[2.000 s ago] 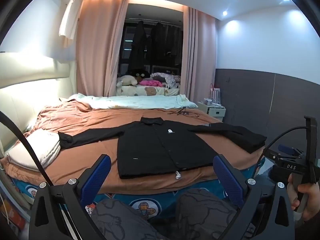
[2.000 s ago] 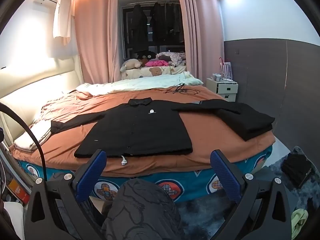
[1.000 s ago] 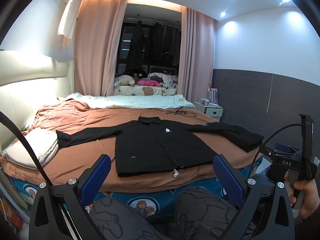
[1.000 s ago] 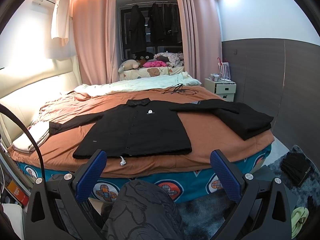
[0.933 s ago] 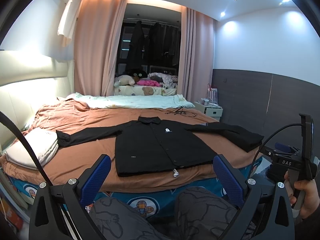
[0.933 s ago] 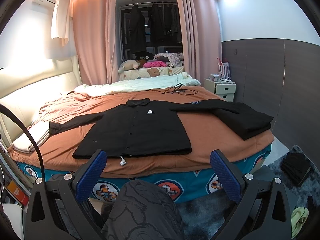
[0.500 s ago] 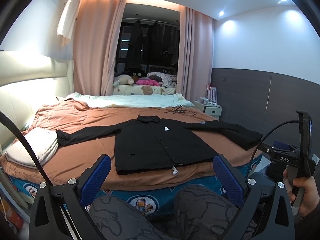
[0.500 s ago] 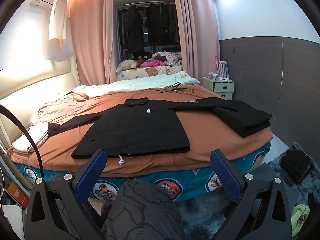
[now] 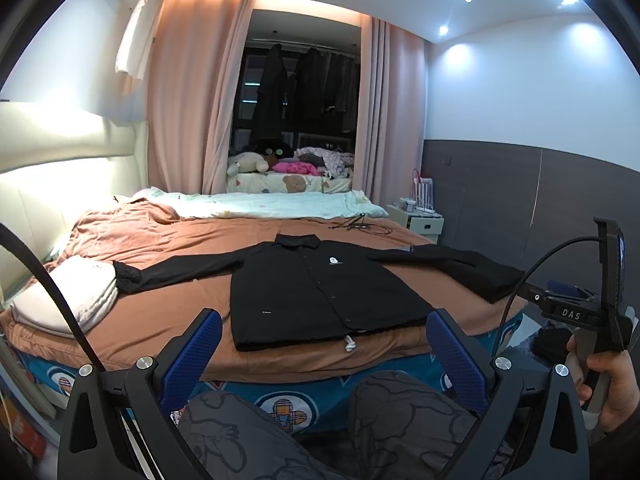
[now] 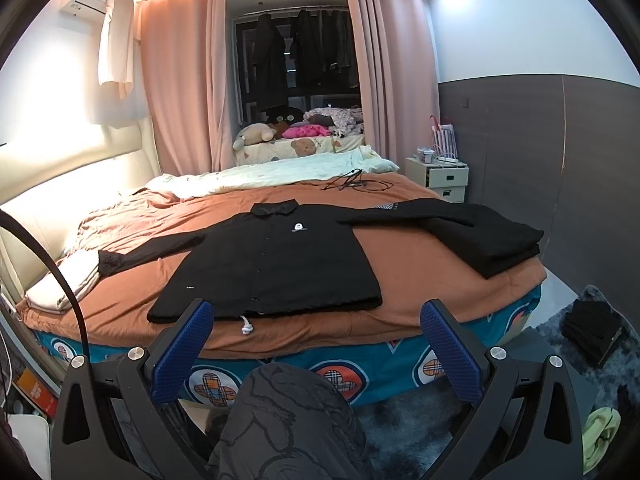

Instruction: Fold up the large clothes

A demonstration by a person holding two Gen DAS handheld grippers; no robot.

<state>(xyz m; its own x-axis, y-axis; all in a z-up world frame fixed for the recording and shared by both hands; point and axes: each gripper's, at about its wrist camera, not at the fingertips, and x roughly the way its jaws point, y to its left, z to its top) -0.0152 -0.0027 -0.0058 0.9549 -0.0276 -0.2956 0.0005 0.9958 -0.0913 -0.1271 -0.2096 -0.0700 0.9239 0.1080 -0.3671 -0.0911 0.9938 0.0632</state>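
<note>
A black button-up jacket [image 9: 320, 288] lies flat, front up, on the brown bed [image 9: 168, 312], sleeves spread left and right, white drawcord end at the hem. It also shows in the right wrist view [image 10: 272, 264]. My left gripper [image 9: 322, 344] is open and empty, held off the bed's near edge above my knees. My right gripper [image 10: 318, 340] is open and empty, also short of the bed. The right gripper's handle shows in the left wrist view [image 9: 592, 312], held in a hand.
A stack of folded black clothes [image 10: 492, 240] lies at the bed's right side under the right sleeve. White pillow [image 9: 68, 300] at left, pale duvet [image 9: 272, 204] and black cable [image 10: 352, 184] at the far end. White nightstand [image 10: 440, 178] right. Dark items on the rug [image 10: 592, 332].
Both grippers have drawn back and dropped slightly from the bed; the jacket sits a little farther off. Both stay open. The jacket has not moved.
</note>
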